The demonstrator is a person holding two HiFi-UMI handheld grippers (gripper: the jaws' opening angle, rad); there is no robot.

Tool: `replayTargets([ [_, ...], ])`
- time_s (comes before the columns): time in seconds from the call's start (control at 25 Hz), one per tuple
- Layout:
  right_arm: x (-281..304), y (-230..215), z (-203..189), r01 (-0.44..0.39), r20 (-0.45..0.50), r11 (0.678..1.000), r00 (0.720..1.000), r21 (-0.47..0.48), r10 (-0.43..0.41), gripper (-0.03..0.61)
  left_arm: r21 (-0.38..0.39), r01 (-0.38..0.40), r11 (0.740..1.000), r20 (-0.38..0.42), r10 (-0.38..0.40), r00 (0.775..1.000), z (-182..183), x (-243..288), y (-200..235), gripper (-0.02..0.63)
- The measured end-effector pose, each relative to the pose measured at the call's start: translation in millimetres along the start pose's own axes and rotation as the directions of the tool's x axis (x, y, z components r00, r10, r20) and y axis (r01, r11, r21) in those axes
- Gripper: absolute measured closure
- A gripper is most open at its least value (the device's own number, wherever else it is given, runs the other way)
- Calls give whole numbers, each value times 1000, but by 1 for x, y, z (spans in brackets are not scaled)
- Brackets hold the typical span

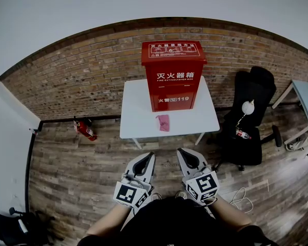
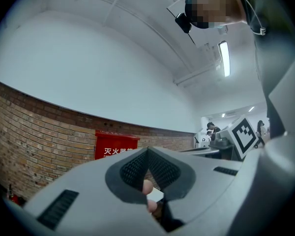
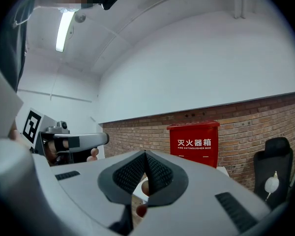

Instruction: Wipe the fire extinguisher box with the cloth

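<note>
Cloth (image 1: 163,122): small, pink, rumpled, lying ahead of both grippers and well apart from them, near the front edge of the white table (image 1: 136,111), roughly on the line between the two.

Handling (judged): soft, light and limp. It will bunch, so pinch a raised fold at its near end and let the rest drape.

Fire extinguisher box (image 1: 173,76): red, upright, just beyond the cloth and farther from the grippers. It looks rigid with smooth faces and may slide on the table under hard wiping.

Legible on the box: "灭火器箱", "FIRE EXTINGUISHER BOX", "火警 119". The lid diagrams are too small to read.

Left gripper (image 1: 148,159): jaws together, nothing held.

Right gripper (image 1: 185,154): the same, closed and empty.

Off to the left gripper's side, a fire extinguisher (image 1: 85,129) lies on the floor.
</note>
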State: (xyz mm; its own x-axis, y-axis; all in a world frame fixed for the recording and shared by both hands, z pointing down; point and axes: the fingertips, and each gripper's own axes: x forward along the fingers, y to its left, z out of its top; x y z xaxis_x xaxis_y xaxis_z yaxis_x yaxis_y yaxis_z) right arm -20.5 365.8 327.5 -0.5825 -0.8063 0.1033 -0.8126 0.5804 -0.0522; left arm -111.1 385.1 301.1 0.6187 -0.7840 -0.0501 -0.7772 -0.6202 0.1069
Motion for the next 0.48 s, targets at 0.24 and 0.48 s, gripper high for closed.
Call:
replayTargets([
  [0.24,-1,-3,-4,1,-9,1000,1000,20,-1,561,-22,-20,1000,-14,20,1000,-5,0,6,592],
  [0.48,2,-1,-9,-3,-17,1000,1000,26,4,561,-33,-35,999,-12,34,999,-8,1,13,592],
])
